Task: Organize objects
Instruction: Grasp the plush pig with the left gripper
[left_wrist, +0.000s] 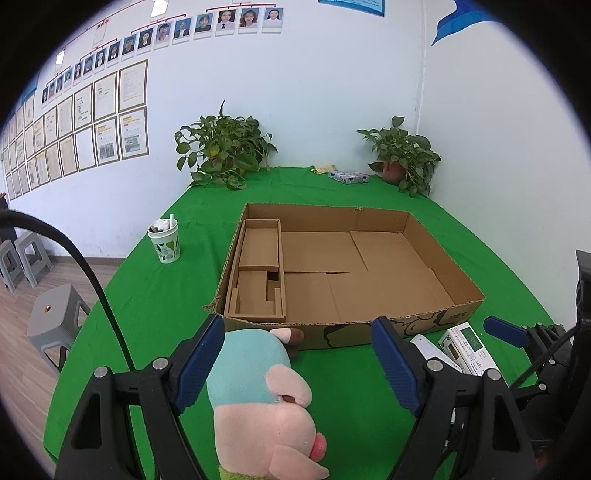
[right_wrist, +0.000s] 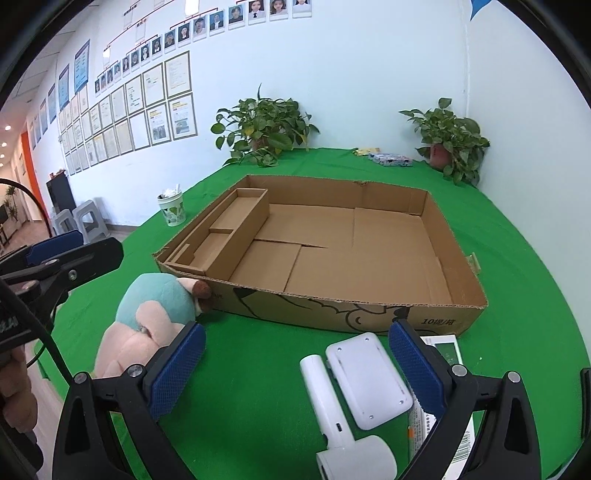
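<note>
Left wrist: green tablecloth (left_wrist: 155, 295), white wall (left_wrist: 314, 92), framed papers (left_wrist: 107, 92), grey stools (left_wrist: 55, 317)

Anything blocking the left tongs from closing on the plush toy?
Nothing visible. The plush toy lies between the open left tongs, nearer the left pad, with only green cloth beside it.

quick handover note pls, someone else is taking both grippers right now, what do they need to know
Left gripper: open, empty, straddling the plush toy, which lies on the green cloth just outside the cardboard box, its top end against the box's front wall.
Right gripper: open, empty, over the white handheld device; a white and green carton lies beside it to the right.
Done: nothing is in the box yet; the main bay and the narrow divider tray hold nothing.
Left: probably grasp the plush, device and carton and place each in the box.
</note>
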